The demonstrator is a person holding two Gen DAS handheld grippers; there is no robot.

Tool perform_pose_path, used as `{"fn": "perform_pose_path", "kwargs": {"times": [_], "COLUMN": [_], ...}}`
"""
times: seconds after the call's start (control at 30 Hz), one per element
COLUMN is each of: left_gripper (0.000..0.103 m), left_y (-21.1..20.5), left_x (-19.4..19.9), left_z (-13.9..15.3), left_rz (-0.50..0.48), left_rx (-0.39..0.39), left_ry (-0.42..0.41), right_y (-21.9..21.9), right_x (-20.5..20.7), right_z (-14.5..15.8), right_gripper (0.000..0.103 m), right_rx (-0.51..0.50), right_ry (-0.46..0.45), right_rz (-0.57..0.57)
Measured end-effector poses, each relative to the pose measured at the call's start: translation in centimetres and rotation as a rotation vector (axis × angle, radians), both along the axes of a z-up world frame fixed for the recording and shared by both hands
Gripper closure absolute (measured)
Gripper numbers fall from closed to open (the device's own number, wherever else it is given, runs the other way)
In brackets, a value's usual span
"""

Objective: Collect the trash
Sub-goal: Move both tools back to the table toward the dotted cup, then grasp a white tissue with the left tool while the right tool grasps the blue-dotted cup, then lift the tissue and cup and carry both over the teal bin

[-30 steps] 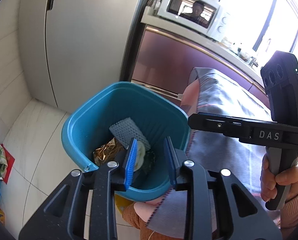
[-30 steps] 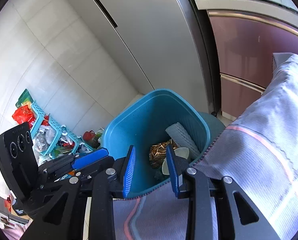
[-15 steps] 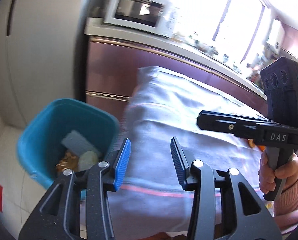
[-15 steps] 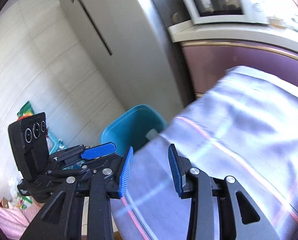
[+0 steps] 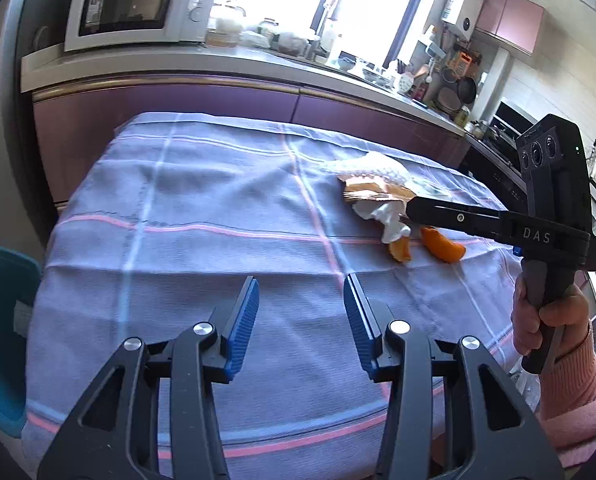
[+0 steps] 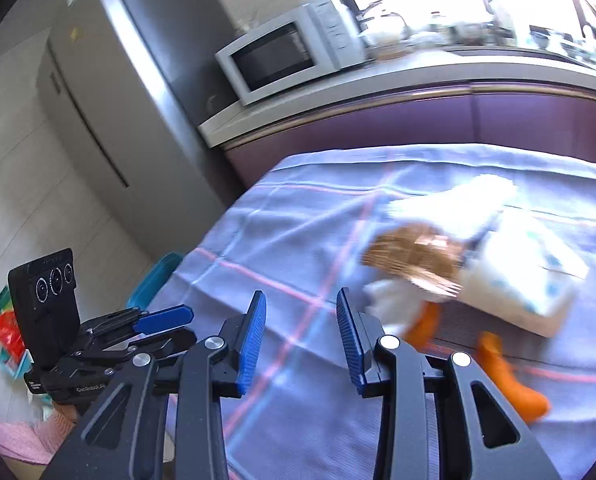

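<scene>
On the striped tablecloth (image 5: 218, 220) lies a pile of trash: two orange peels (image 5: 400, 250) (image 5: 444, 250), a crumpled white tissue (image 5: 386, 216), a brown paper piece (image 5: 370, 194) and white netting (image 5: 370, 168). My left gripper (image 5: 300, 280) hovers over bare cloth short of the pile, its jaws opening with nothing between them. My right gripper (image 6: 301, 300) is open and empty, with the tissue (image 6: 390, 300), orange peels (image 6: 426, 324) and a white packet (image 6: 526, 280) just ahead to its right. The teal bin (image 5: 2, 320) stands on the floor off the table's left end.
A purple-fronted counter with a microwave (image 5: 138, 4) runs behind the table. A grey fridge (image 6: 110, 120) stands to the left. Colourful packets (image 6: 6, 328) lie on the floor by the wall. A hand in a pink sleeve (image 5: 558, 328) holds the right gripper.
Both grippers have swung away from the teal bin to the right, over the table, and now face the trash pile. The left jaws have widened.
</scene>
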State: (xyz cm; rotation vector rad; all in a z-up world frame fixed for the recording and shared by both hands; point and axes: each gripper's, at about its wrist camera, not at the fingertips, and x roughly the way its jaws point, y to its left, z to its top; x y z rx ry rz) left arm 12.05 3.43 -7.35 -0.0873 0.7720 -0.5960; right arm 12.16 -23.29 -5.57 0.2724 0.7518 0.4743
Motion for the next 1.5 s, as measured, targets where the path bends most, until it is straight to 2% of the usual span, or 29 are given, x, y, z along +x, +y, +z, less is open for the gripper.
{"fn": "perform_pose_path", "kwargs": {"times": [0.2, 0.43, 0.53, 0.7, 0.87, 0.9, 1.03, 1.17, 1.27, 1.5], "left_gripper": [0.058, 0.054, 0.054, 0.052, 0.052, 0.054, 0.063, 0.087, 0.094, 0.095], "left_y": [-5.6, -10.0, -11.5, -13.6, -14.6, -14.7, -15.0, -15.0, -14.9, -13.2], "left_x": [1.3, 2.8, 3.6, 5.4, 7.6, 8.0, 9.1, 9.6, 9.5, 8.3], "left_z": [-0.7, -0.7, -1.0, -1.6, -2.4, -2.5, -2.9, -3.2, -3.2, -2.1], "left_rz": [-0.093, -0.145, -0.160, -0.161, -0.153, -0.153, -0.154, -0.160, -0.163, -0.157], "left_rx": [0.012, 0.037, 0.047, 0.063, 0.042, 0.036, 0.020, -0.004, -0.019, -0.037], "left_ry": [0.030, 0.040, 0.057, 0.103, 0.164, 0.175, 0.204, 0.220, 0.219, 0.174], "right_y": [-6.8, -11.8, -13.1, -13.2, -13.2, -13.3, -14.0, -14.3, -14.7, -15.4], "right_x": [-0.4, -0.1, 0.5, 1.6, 2.0, 2.1, 2.2, 1.8, 1.6, 0.6], "right_z": [-0.5, -1.8, -2.9, -3.8, -4.0, -4.0, -4.5, -4.4, -4.3, -3.8], "right_gripper": [0.068, 0.066, 0.060, 0.060, 0.061, 0.061, 0.076, 0.082, 0.084, 0.086], "right_rx": [0.008, 0.031, 0.055, 0.099, 0.108, 0.106, 0.133, 0.144, 0.162, 0.211], "right_ry": [-0.012, 0.000, 0.033, 0.056, 0.058, 0.059, 0.077, 0.070, 0.068, 0.058], "right_rz": [-0.168, -0.295, -0.327, -0.324, -0.326, -0.332, -0.333, -0.329, -0.329, -0.317]}}
